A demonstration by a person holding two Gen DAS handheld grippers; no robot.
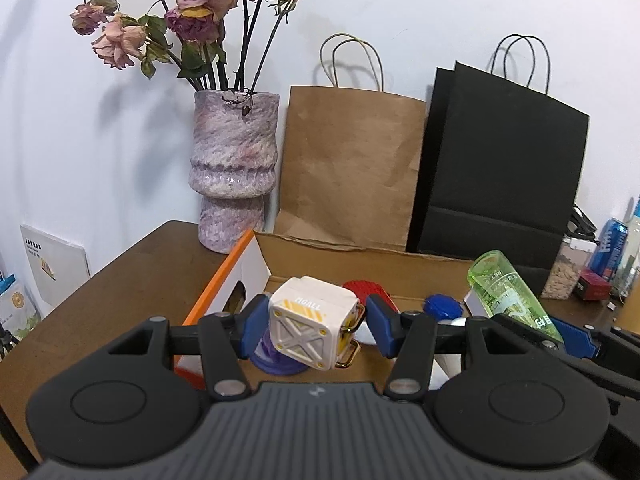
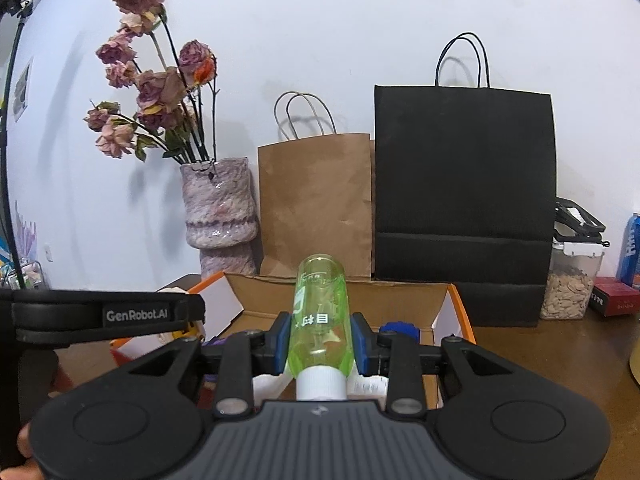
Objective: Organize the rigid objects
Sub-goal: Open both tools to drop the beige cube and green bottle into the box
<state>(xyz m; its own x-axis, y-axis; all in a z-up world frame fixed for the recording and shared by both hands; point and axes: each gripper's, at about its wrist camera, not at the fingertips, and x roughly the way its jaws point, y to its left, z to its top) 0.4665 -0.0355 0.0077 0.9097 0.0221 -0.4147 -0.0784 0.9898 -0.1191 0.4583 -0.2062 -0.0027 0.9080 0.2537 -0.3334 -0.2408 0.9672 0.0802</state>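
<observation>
My left gripper (image 1: 316, 322) is shut on a white cube-shaped gadget (image 1: 308, 320) with yellow stripes and a gold ring, and holds it above an open cardboard box (image 1: 360, 254) with orange edges. My right gripper (image 2: 320, 340) is shut on a clear green bottle (image 2: 320, 312) with a white cap, base pointing forward over the same box (image 2: 400, 300). In the left wrist view the bottle (image 1: 508, 292) shows at the right. In the box lie a red piece (image 1: 364, 288), a blue piece (image 1: 442, 306) and a purple piece (image 1: 276, 360), partly hidden.
Behind the box stand a mottled vase (image 1: 234, 168) of dried roses, a brown paper bag (image 1: 352, 168) and a black paper bag (image 1: 504, 168), all against the white wall. A seed jar (image 2: 570, 284), a red packet (image 2: 614, 300) and a blue can (image 2: 632, 244) sit at the right on the brown table (image 1: 132, 276).
</observation>
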